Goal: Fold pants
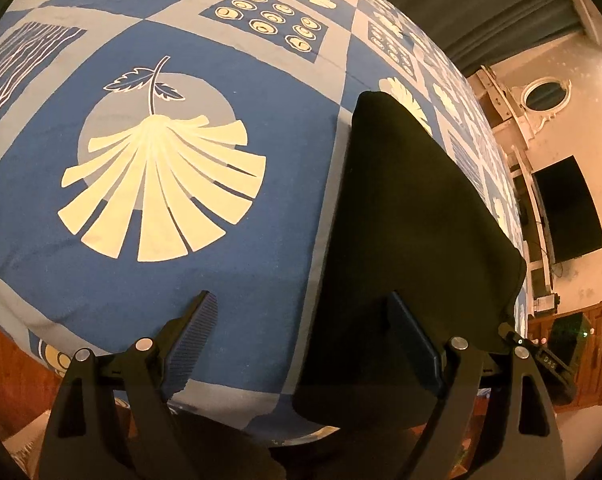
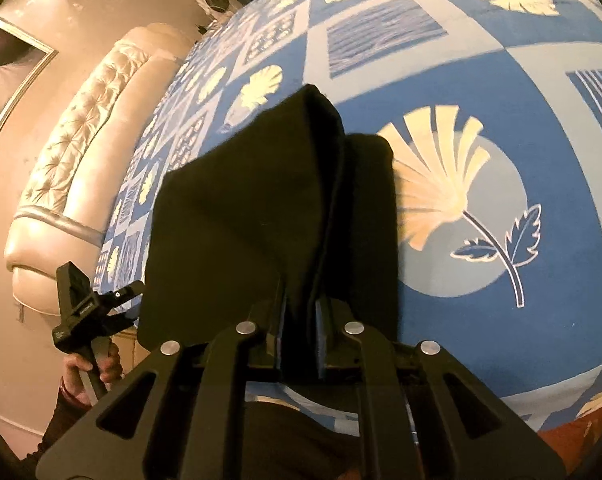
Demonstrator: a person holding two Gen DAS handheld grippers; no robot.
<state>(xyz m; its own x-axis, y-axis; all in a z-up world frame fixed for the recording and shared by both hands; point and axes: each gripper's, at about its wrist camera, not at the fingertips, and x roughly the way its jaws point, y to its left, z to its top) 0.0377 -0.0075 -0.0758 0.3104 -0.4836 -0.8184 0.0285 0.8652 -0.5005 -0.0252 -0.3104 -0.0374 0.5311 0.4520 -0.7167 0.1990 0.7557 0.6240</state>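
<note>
right now, black pants [image 2: 261, 216] lying in a folded stack on the blue patterned bedspread [image 2: 481, 340], near its front edge, with one narrower layer [image 2: 371, 184] peeking out along the right side. lifted at the near end and pinched there by the right gripper [image 2: 300, 336], both pads pressed on a bunched ridge of the dark cloth. seen from the right wrist camera as a broad flap on the left, falling toward the bed's edge, and a raised seam running away up the middle.

over on the left wrist view, same pants [image 1: 413, 216] as a dark wedge to the right, tapering toward the far end, resting on the bedspread [image 1: 261, 264] beside a large cream fan-leaf print [image 1: 161, 196]. left gripper [image 1: 301, 340] spread wide, nothing between the fingers; left finger [image 1: 193, 336] over bare blue bedding, right finger [image 1: 413, 344] in front of the near edge of the cloth, contact impossible to tell.

also in the right wrist view, left gripper [image 2: 97, 308] just off the flap's left corner, handle held by a hand [image 2: 93, 372]. behind it, a cream tufted headboard [image 2: 81, 152] along the bed's far left side and a framed picture [image 2: 9, 80] on the wall. dark screen [image 1: 569, 208] on the wall in the left wrist view.
</note>
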